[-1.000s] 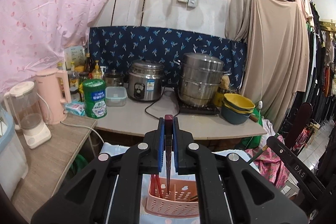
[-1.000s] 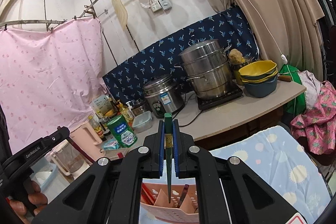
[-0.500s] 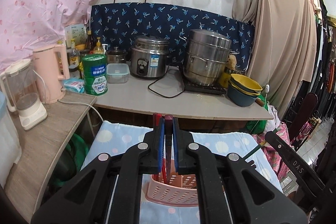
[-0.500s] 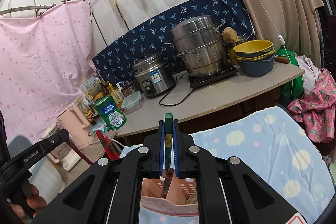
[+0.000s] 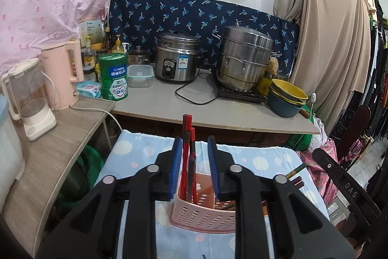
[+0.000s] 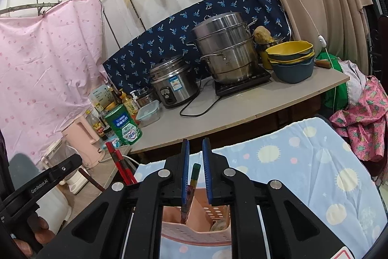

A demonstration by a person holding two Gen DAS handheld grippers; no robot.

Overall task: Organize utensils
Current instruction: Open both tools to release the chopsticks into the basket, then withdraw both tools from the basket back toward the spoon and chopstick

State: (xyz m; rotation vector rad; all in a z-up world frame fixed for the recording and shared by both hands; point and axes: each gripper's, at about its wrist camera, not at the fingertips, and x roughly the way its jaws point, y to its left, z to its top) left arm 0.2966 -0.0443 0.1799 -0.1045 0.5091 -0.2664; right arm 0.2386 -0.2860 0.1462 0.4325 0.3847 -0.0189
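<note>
the pink slotted basket [image 5: 203,217] sits on the blue cloth with pale suns and dots [image 5: 135,154], and everything here is placed against it. the left hand-held gripper [image 5: 194,166] hangs right above the basket with its blue-padded fingers [image 5: 176,166] spread apart. between them, touching neither pad as far as the left wrist view shows, a pair of red chopsticks [image 5: 188,149] stands nearly upright in the basket's left compartment, tips down, the tops rising past the finger ends.

the right hand-held gripper [image 6: 195,171] is also over the basket [image 6: 194,232], its fingers [image 6: 206,171] parted too — a green-topped chopstick [image 6: 192,183] stands in the gap, leaning close to the left-hand pad, its lower end down in a compartment beside a divider. whether that pad touches it cannot be told. in this view the red chopsticks [image 6: 120,164] show to the left of the basket, above the body of the left tool.

behind the basket, past the cloth's far edge, runs a grey worktop [image 5: 157,103] carrying a rice cooker [image 5: 178,60], a stacked steel steamer pot [image 5: 245,57] on a black hob, yellow and blue bowls [image 5: 287,96], a green tin [image 5: 114,75] and a clear lidded box [image 5: 140,74]. left of the basket a lower wooden worktop [image 5: 48,137] holds a pink kettle [image 5: 63,79] and a blender [image 5: 29,98].
</note>
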